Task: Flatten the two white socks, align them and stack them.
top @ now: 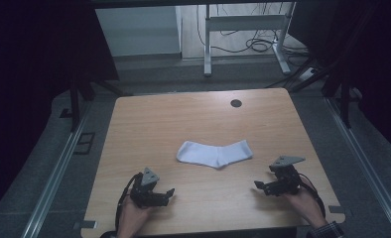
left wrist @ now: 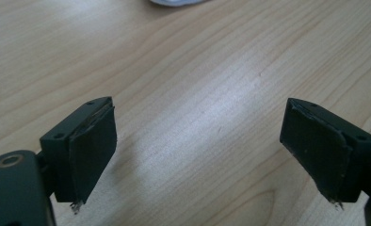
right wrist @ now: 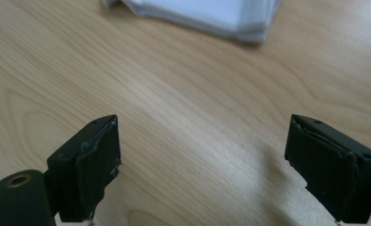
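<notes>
Nearest, the left gripper (top: pixel 169 191) rests low with its jaws spread wide and empty. Mid-table, the white sock (top: pixel 214 153) lies folded flat, so the folding looks done. At right, the right gripper (top: pixel 258 185) also gapes empty. Each gripper view crops the sock.

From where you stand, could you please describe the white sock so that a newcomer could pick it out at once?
Start at the wooden table. Near its middle, beyond the left gripper and the right gripper, lies the white sock, flat and bent in a shallow V. It is the only soft white thing there; the small round black thing sits near the far edge.
</notes>
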Tool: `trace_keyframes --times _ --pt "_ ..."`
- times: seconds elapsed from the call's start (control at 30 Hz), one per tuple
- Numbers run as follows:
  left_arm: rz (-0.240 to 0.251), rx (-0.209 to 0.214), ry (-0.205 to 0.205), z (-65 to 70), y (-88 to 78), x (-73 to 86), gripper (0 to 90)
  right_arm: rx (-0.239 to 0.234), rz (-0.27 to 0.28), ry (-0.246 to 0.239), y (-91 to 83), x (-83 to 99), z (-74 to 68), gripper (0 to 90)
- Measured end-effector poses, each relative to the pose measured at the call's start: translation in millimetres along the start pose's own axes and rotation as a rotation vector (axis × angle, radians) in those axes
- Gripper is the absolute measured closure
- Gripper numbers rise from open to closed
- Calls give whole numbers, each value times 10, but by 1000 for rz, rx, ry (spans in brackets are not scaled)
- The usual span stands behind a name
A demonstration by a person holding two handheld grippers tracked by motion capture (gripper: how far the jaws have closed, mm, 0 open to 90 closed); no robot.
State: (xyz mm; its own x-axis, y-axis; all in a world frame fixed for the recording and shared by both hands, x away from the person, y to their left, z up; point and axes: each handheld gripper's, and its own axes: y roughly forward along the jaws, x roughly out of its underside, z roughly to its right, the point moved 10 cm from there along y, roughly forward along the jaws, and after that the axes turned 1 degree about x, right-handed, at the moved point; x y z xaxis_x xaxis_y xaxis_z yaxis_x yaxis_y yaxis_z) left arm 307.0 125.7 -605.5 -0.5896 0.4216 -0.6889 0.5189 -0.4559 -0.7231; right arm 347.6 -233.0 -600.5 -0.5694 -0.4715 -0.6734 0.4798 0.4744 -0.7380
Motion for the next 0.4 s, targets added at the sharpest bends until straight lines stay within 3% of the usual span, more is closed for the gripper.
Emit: trace_keyframes --times 0.13,0.23,0.4 --pt "-44 -2 1 12 59 68 115 21 -19 -22 51 79 33 87" --pt "-39 2 5 5 75 80 112 37 -19 -41 58 88 46 75" --pt "-31 3 8 -2 75 87 111 47 -10 -32 72 106 56 26"
